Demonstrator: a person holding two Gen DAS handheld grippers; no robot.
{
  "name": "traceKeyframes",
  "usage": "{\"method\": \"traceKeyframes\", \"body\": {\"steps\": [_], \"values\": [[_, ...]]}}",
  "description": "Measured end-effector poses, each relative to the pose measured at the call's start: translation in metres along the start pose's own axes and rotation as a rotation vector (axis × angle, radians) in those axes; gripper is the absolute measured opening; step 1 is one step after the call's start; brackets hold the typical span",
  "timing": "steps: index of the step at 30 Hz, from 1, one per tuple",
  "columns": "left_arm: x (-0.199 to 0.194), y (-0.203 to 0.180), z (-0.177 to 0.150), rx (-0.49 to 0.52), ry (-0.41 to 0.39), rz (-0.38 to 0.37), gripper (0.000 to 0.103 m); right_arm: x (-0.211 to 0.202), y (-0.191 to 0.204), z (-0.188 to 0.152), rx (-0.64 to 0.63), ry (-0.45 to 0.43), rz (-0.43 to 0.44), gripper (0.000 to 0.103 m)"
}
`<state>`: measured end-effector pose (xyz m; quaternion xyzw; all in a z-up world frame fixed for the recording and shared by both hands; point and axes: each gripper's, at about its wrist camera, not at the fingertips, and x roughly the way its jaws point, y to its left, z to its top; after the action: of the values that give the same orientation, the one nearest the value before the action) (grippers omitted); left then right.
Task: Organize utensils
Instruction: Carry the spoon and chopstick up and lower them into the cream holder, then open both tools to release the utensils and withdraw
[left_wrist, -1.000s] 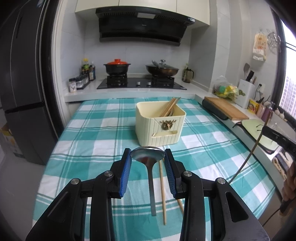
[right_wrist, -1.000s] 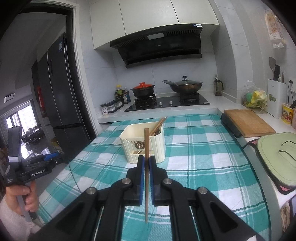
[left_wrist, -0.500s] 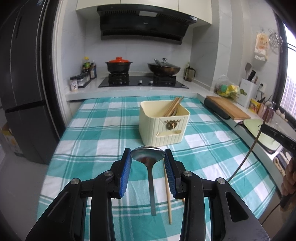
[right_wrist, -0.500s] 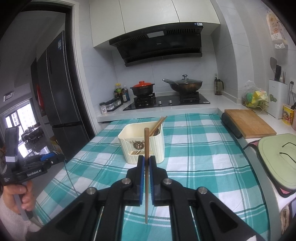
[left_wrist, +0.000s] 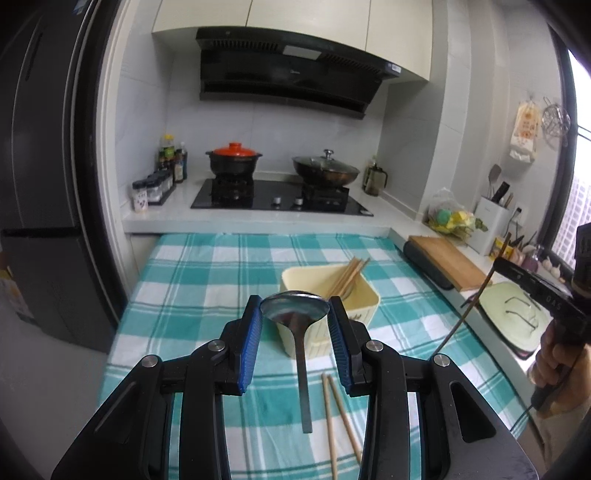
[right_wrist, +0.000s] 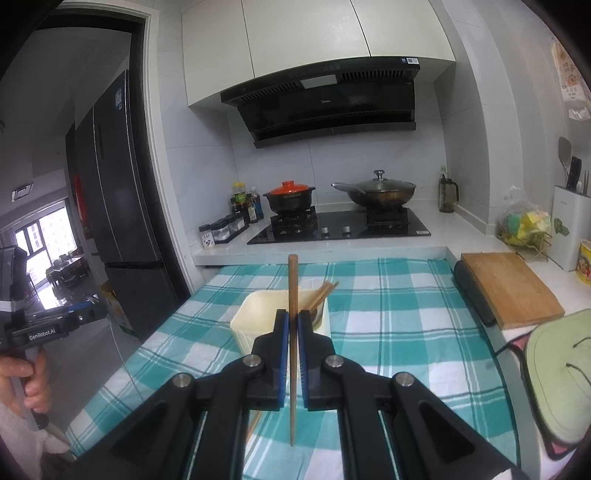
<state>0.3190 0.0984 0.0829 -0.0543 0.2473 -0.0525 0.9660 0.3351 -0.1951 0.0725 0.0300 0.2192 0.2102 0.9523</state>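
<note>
My left gripper (left_wrist: 294, 309) is shut on the bowl of a metal spoon (left_wrist: 295, 314), held above the table; its handle hangs down toward me. Just beyond stands a cream utensil box (left_wrist: 328, 291) with several wooden chopsticks (left_wrist: 347, 275) leaning in it. Two loose chopsticks (left_wrist: 338, 406) lie on the checked cloth below the spoon. My right gripper (right_wrist: 293, 317) is shut on one upright wooden chopstick (right_wrist: 293, 295), close above the cream box (right_wrist: 258, 314). That chopstick also shows at the right of the left wrist view (left_wrist: 469, 306).
The teal checked tablecloth (right_wrist: 388, 314) covers the table. A wooden cutting board (right_wrist: 509, 288) and a green mat (right_wrist: 554, 369) lie to the right. A stove with a red-lidded pot (left_wrist: 234, 158) and a wok (left_wrist: 325, 171) is behind. A dark fridge (left_wrist: 40, 184) stands left.
Both grippers have lifted and moved toward the cream box, which now sits right behind their fingertips. The spoon and the chopstick stay held.
</note>
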Motion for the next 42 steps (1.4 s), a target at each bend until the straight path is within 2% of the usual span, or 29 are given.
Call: {"method": "traceKeyframes", "body": {"steps": [7,12,15,20,22,25,27,29,30,31,33,36,39,42], "values": [[0.045,-0.016,0.071,0.025,-0.088,0.003,0.036,0.050,-0.001,0.068,-0.020,-0.086,-0.006,0.005],[0.103,-0.031,0.092,0.041,-0.082,0.005,0.036,0.102,-0.002,0.087,-0.025,-0.103,0.008,0.005],[0.146,-0.033,0.086,0.039,-0.008,0.001,0.036,0.142,-0.006,0.081,-0.008,-0.026,0.031,0.005],[0.218,-0.030,0.054,0.020,0.182,0.001,0.036,0.209,-0.019,0.050,0.063,0.182,0.062,0.005],[0.240,-0.028,0.039,0.015,0.246,0.007,0.036,0.230,-0.025,0.037,0.086,0.254,0.068,0.005],[0.258,-0.027,0.023,0.015,0.313,0.037,0.037,0.250,-0.035,0.022,0.115,0.310,0.045,0.009],[0.257,-0.027,0.018,0.009,0.324,0.043,0.042,0.255,-0.036,0.017,0.113,0.330,0.006,0.011],[0.243,-0.025,0.018,0.003,0.303,0.039,0.063,0.251,-0.038,0.015,0.110,0.333,0.004,0.031],[0.232,-0.023,0.018,0.004,0.285,0.041,0.067,0.244,-0.038,0.016,0.108,0.319,0.003,0.044],[0.219,-0.022,0.018,0.010,0.272,0.042,0.071,0.236,-0.038,0.017,0.102,0.300,0.002,0.046],[0.191,-0.017,0.010,0.027,0.264,0.042,0.073,0.216,-0.037,0.019,0.073,0.287,0.003,0.046],[0.150,-0.005,-0.017,0.046,0.297,0.050,0.080,0.177,-0.036,0.009,0.026,0.290,0.001,0.046],[0.110,0.007,-0.066,0.060,0.354,0.059,0.081,0.134,-0.036,-0.021,-0.025,0.321,-0.015,0.046],[0.074,0.017,-0.131,0.045,0.410,0.081,0.081,0.092,-0.037,-0.074,-0.054,0.361,-0.046,0.046]]}}
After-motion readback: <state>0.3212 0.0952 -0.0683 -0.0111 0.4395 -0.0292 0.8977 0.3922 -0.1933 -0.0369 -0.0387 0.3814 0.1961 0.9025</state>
